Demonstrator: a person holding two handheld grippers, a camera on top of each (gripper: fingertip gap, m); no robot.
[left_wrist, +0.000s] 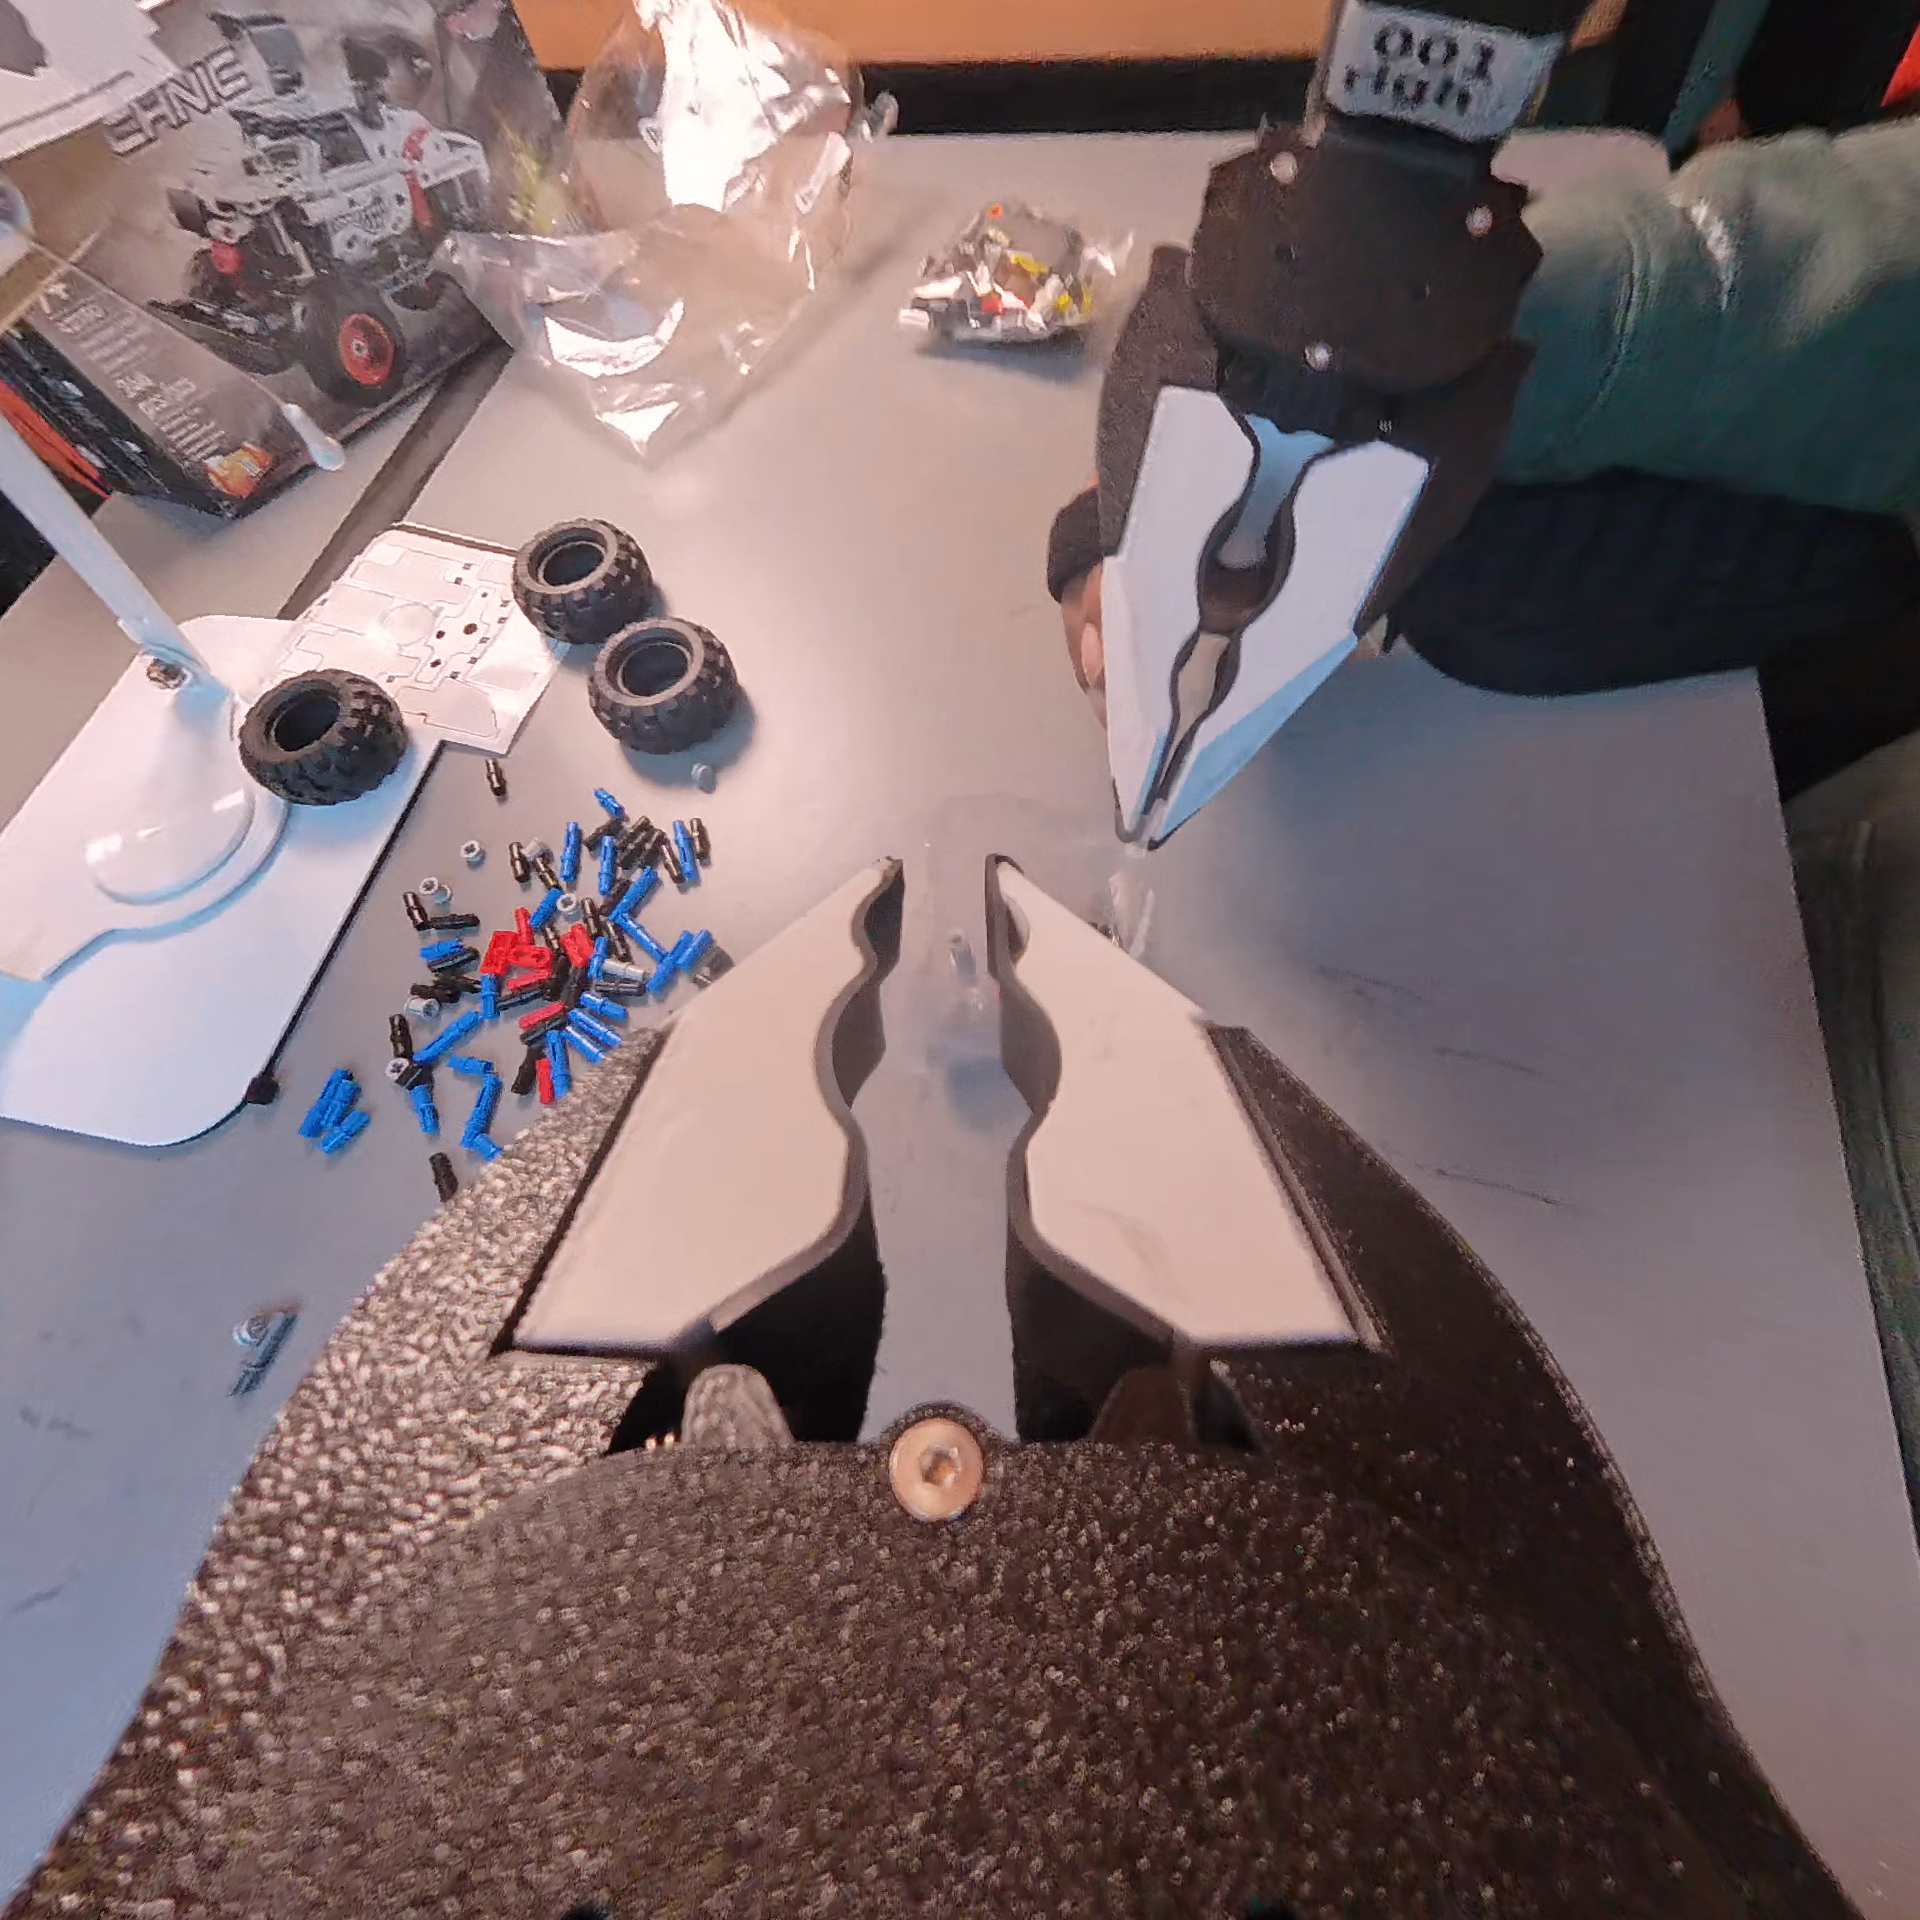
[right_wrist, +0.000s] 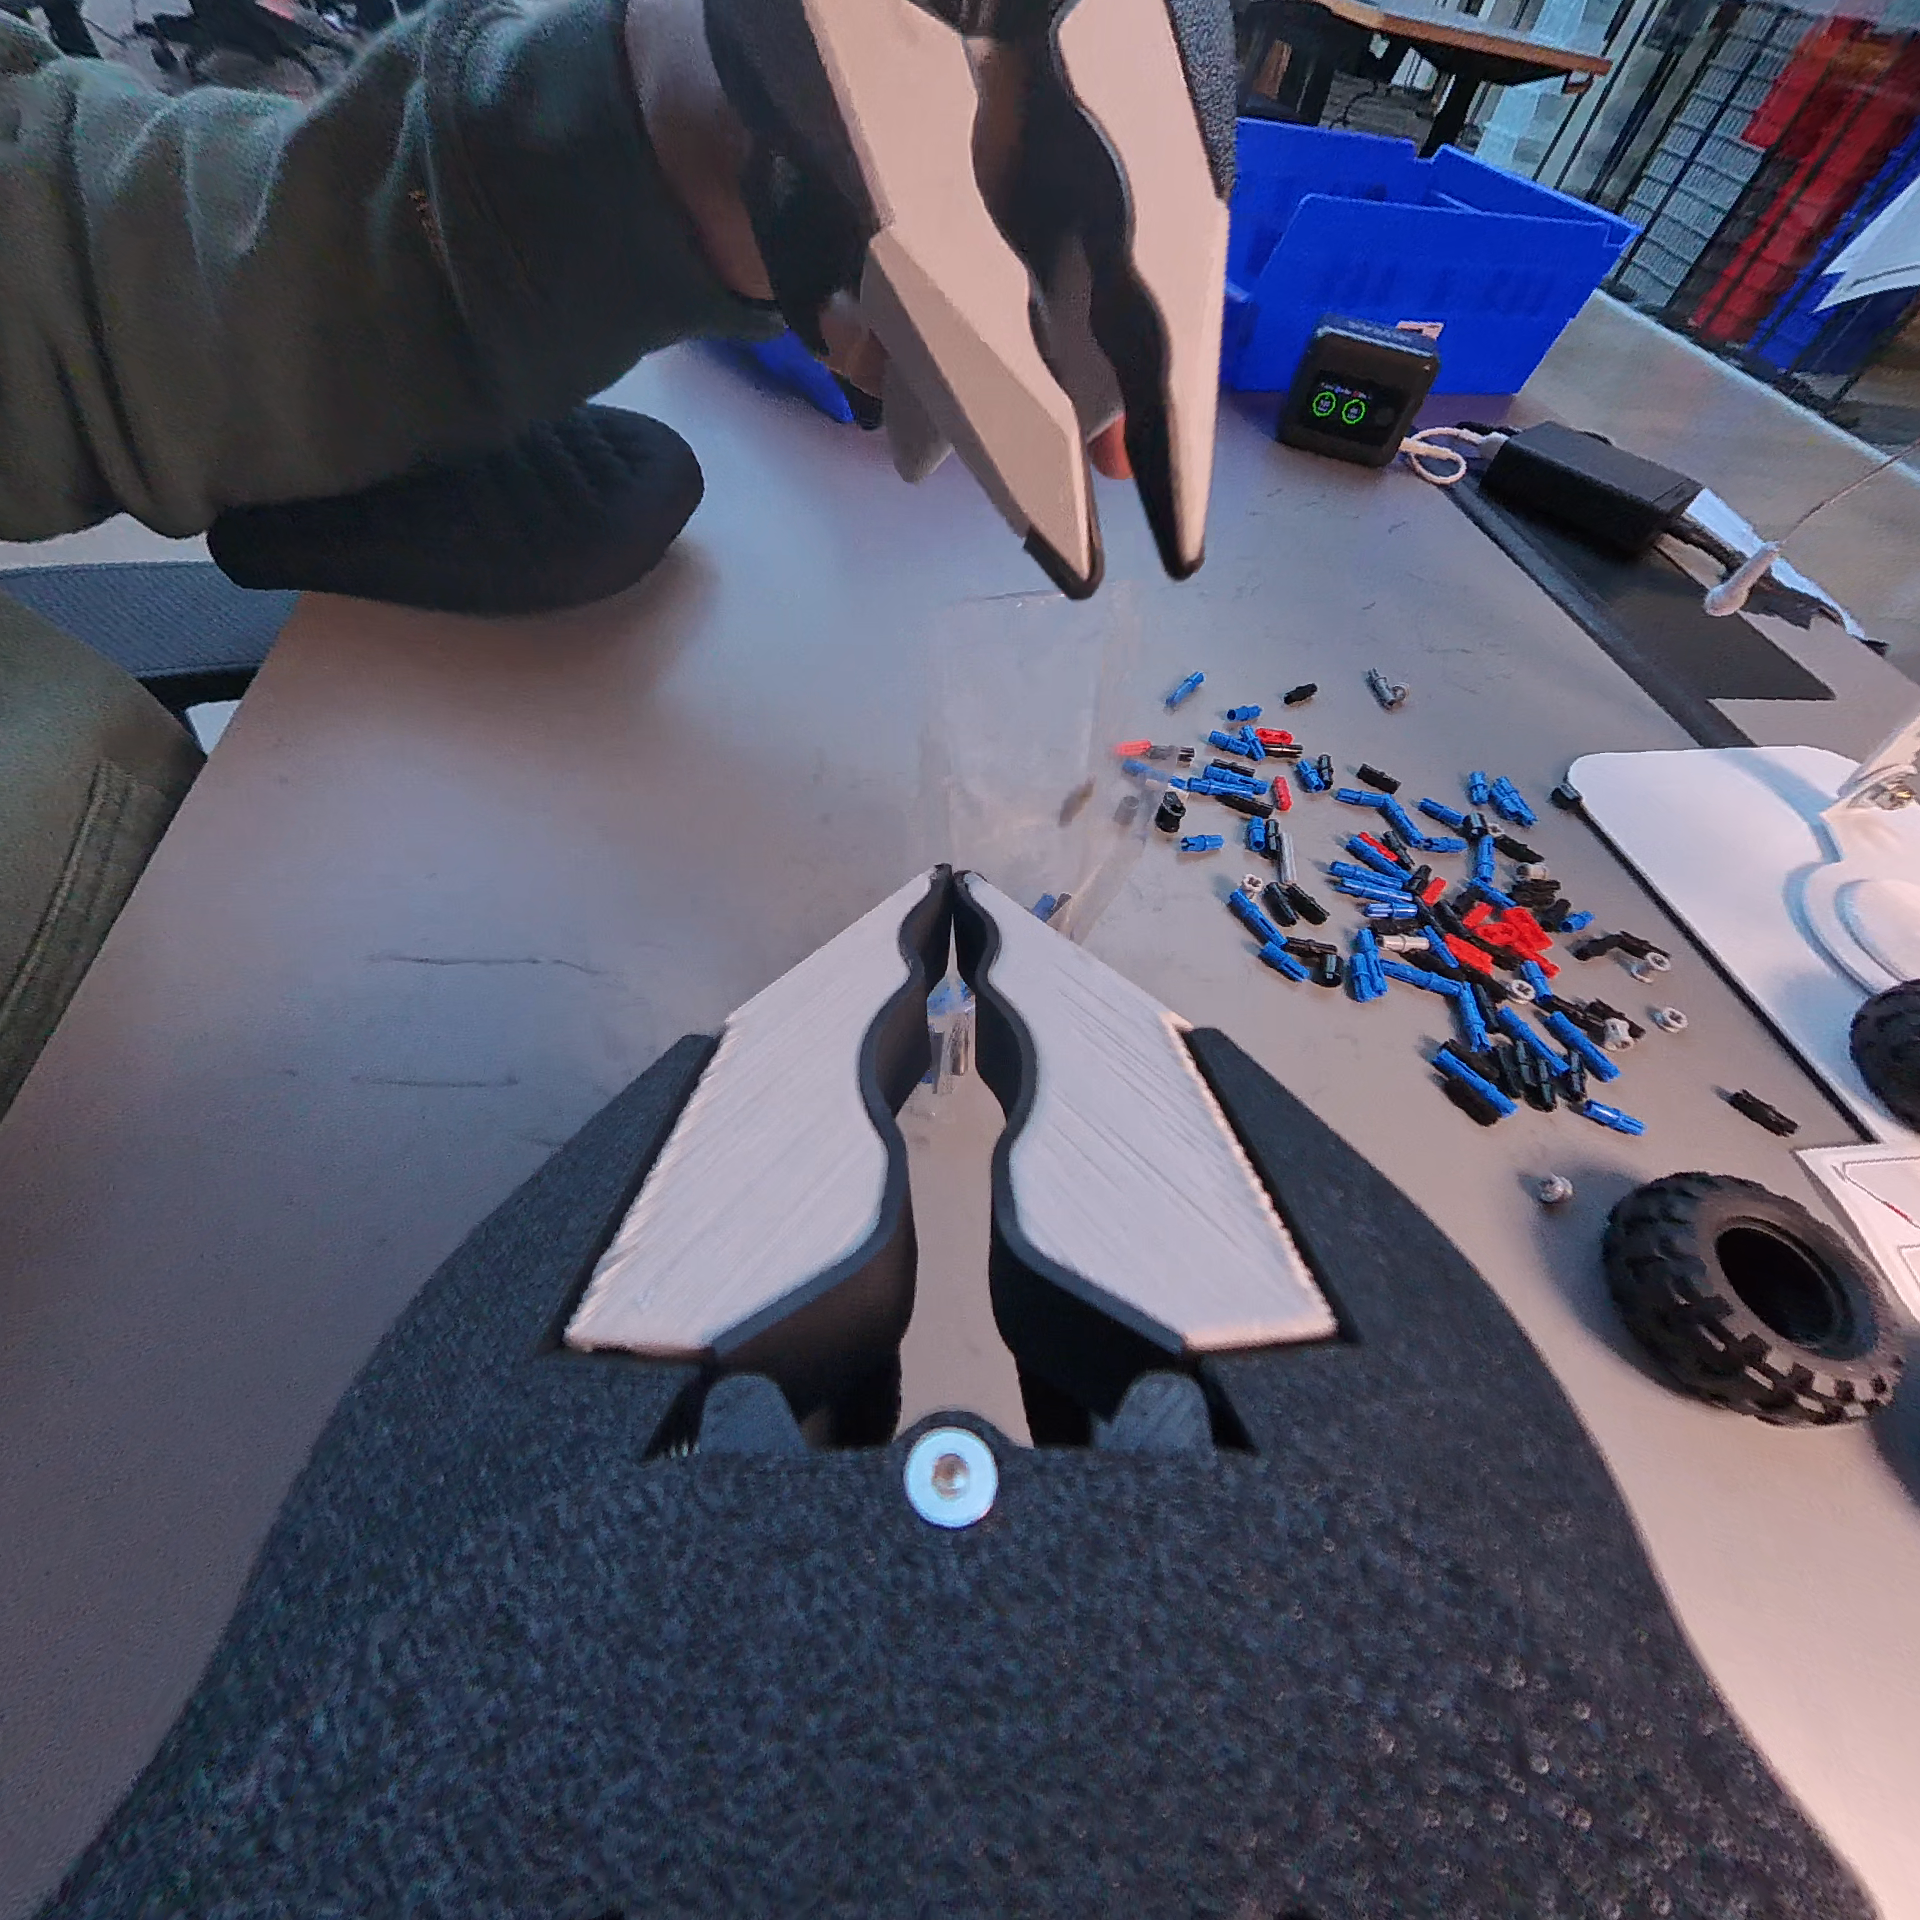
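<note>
Right claw (right_wrist: 952, 878) clenched on clear crumpled plastic bag (right_wrist: 1023, 717), left claw (left_wrist: 943, 862) released beside it, scattered blue, black, red plastic pins (left_wrist: 540, 966) near, black knobby rubber tyres (left_wrist: 582, 580) beyond, grey bench (left_wrist: 1455, 1039)

We see a grey table (left_wrist: 883, 540) carrying a scatter of small blue, black and red pins (left_wrist: 540, 966), three black tyres (left_wrist: 582, 582) beside a white sheet (left_wrist: 436, 634), a white stand base (left_wrist: 135, 935), crumpled clear bags (left_wrist: 665, 301), a toy truck box (left_wrist: 260, 260), a blue bin (right_wrist: 1434, 270) and a small black device (right_wrist: 1351, 390).
</note>
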